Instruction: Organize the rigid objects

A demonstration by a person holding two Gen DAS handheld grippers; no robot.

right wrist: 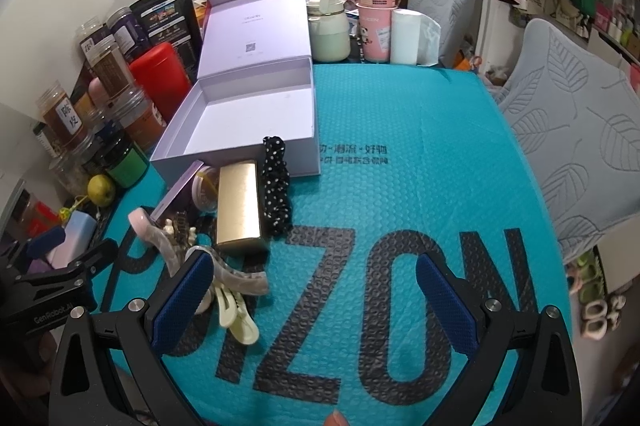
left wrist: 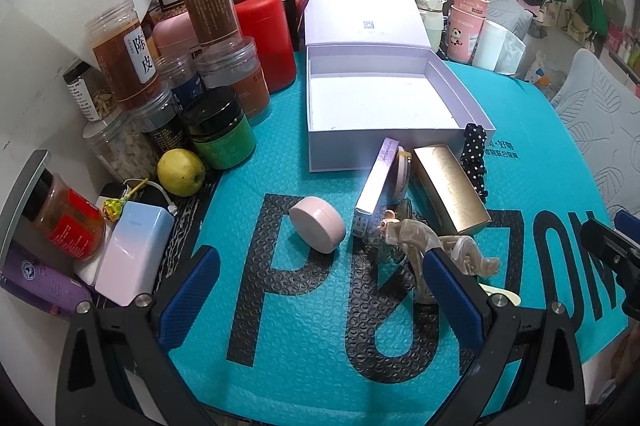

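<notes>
Gold card, stiff and smooth, wraps the long gold box [right wrist: 239,206] that lies on the teal bubble mat [right wrist: 400,185] just in front of the open lavender gift box [right wrist: 236,153], whose tray stands empty. It looks light and rigid; its foil skin may be slippery, so the long flat sides seem the sound place to pinch, across the narrow width near the middle. Beside it leans a slim lilac carton [left wrist: 378,181], with a small round compact [left wrist: 402,169] wedged between the two. A pink round jar [left wrist: 318,224] lies alone on the mat, well apart from that cluster; being hard and curved, it could roll, and is best taken across its flat faces. Nearer the grippers, marbled hair claws [right wrist: 224,272] and a cream clip [right wrist: 236,318] lie tangled together: thin plastic, probably brittle at the teeth, though the heap is too jumbled to count. A polka-dot scrunchie [right wrist: 276,185] touches the gift box's front corner; it is soft, not rigid.

Left gripper [left wrist: 320,290] hangs over the mat with its jaws spread wide and nothing between them. Right gripper [right wrist: 316,302] is likewise wide and empty, its left finger just beside the hair claws. Jars and tins crowd the mat's left edge.
</notes>
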